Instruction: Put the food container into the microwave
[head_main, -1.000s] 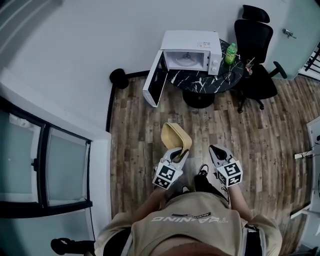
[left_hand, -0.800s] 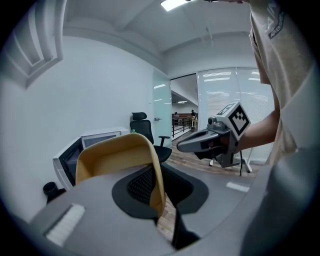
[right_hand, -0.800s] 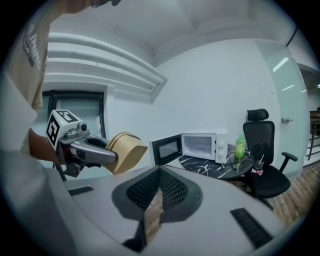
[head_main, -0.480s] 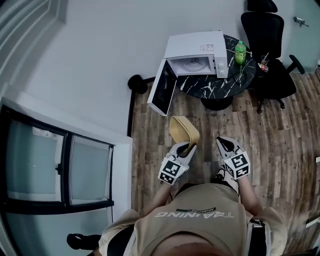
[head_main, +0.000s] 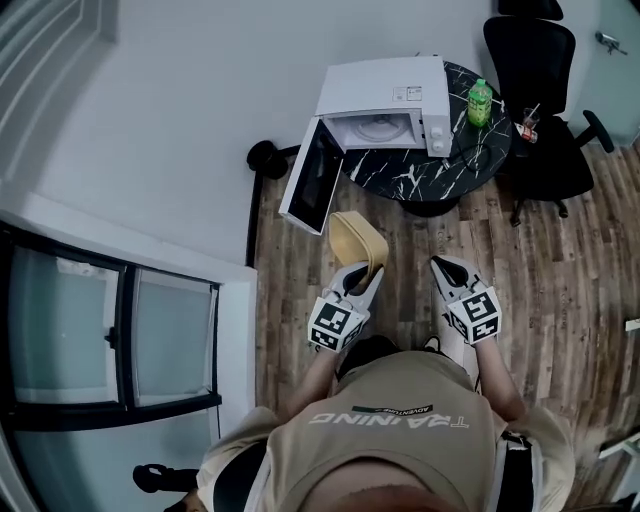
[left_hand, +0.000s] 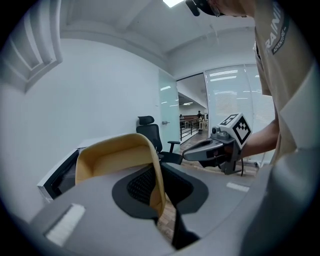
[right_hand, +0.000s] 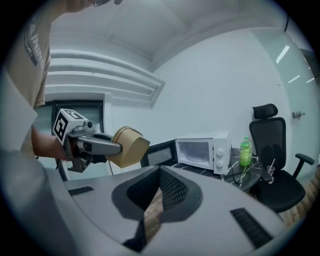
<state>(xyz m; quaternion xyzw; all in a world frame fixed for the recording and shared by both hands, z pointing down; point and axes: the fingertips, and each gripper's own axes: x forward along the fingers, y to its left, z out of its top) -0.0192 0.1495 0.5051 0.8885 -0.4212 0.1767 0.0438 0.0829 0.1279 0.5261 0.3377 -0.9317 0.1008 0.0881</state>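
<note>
A tan, empty food container (head_main: 357, 242) is held above the wood floor, tilted on its side, with my left gripper (head_main: 362, 276) shut on its rim. In the left gripper view the container (left_hand: 114, 156) fills the space over the jaws. The white microwave (head_main: 381, 101) stands on a round black marble table (head_main: 440, 160), its door (head_main: 312, 180) swung wide open and its cavity empty. The container is short of the door. My right gripper (head_main: 441, 268) hangs beside it, shut on nothing. The right gripper view shows the microwave (right_hand: 202, 149) and the left gripper (right_hand: 91, 143) with the container (right_hand: 129, 146).
A green bottle (head_main: 480, 102) and a cup (head_main: 526, 128) stand on the table right of the microwave. A black office chair (head_main: 545, 90) sits at the table's right. A white wall runs along the left, with a glass partition (head_main: 110, 330) and a black round object (head_main: 264, 158) at the wall's foot.
The person has come closer to the table. The container in my left gripper now sits nearer the open microwave door. Both grippers keep their hold and spacing.
</note>
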